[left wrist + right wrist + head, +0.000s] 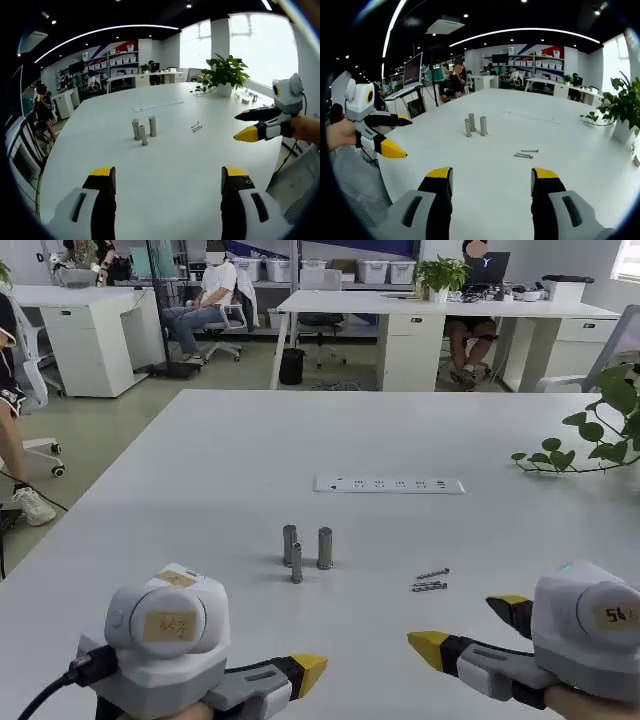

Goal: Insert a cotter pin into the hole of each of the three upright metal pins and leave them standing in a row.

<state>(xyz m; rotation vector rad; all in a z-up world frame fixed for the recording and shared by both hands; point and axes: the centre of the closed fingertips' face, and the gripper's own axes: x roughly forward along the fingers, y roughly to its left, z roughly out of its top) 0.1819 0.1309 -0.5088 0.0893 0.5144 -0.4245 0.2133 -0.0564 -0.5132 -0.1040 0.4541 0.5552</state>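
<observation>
While the left gripper [169, 172] and right gripper [492, 173] hover over the near edge of the white counter [200, 490], both gape wide with nothing held. Three metal pins [325, 547] stand upright in a tight cluster mid-counter; the cotter pins [430, 586] lie loose near them, to the right.

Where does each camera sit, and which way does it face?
Head view: on the person's head, looking forward and down at the three metal pins; left gripper and right gripper show below.
Left gripper view: on the left gripper, looking along its open jaws at the pins; right gripper at right.
Right gripper view: on the right gripper, same pins ahead; left gripper at left.
Both gripper views share the pins and cotter pins.
</observation>
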